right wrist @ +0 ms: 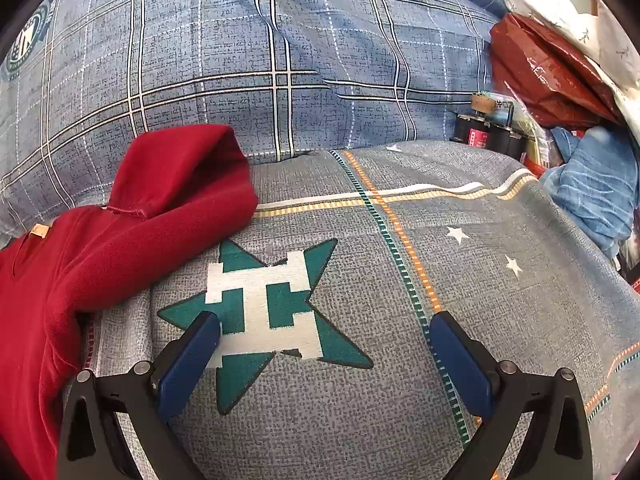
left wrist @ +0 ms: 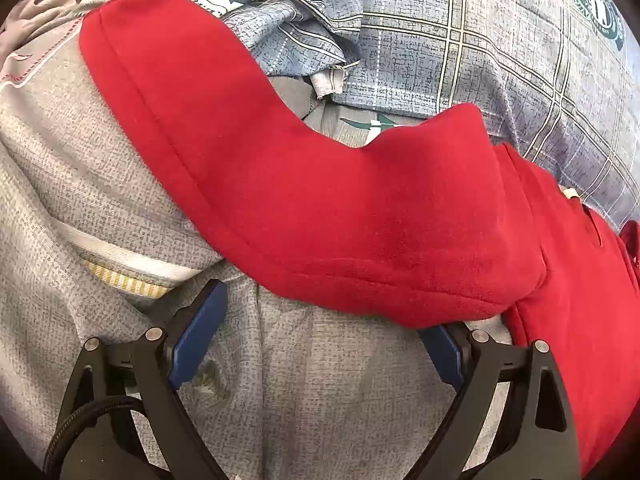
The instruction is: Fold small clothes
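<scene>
A small red fleece hoodie [left wrist: 320, 200] lies on the grey bedsheet [left wrist: 304, 380]. In the left wrist view one sleeve stretches up to the left and the body runs off to the right. My left gripper [left wrist: 320, 316] is open and empty just below the sleeve; its right finger tip is hidden under the red cloth. In the right wrist view the hoodie [right wrist: 120, 240] lies at the left with its hood raised. My right gripper [right wrist: 324, 328] is open and empty over a green star print [right wrist: 264, 312], to the right of the hoodie and apart from it.
A blue plaid duvet [right wrist: 280, 60] is bunched behind the hoodie. Crumpled light clothes [left wrist: 52, 4] lie at the upper left in the left wrist view. A red plastic bag [right wrist: 548, 76], dark jars [right wrist: 488, 132] and blue cloth [right wrist: 596, 196] sit at the bed's right side.
</scene>
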Demonstrator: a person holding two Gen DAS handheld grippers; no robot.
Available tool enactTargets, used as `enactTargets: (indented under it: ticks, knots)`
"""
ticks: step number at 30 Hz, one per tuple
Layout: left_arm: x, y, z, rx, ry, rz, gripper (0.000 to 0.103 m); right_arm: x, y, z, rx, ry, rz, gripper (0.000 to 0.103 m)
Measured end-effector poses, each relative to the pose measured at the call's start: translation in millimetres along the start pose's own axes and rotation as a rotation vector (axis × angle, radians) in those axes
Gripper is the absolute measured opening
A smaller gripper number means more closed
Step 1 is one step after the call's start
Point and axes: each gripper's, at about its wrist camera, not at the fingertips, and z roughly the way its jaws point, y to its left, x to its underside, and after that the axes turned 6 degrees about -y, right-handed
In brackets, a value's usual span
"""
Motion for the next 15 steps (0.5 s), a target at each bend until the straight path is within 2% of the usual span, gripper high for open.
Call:
enactTargets:
  ticks: [15]
  knots:
    - [0.3,0.2,0.0,0.005,0.002,-0.01,0.092,0.1,0.0,-0.1,0.0,0.0,0.0,0.103]
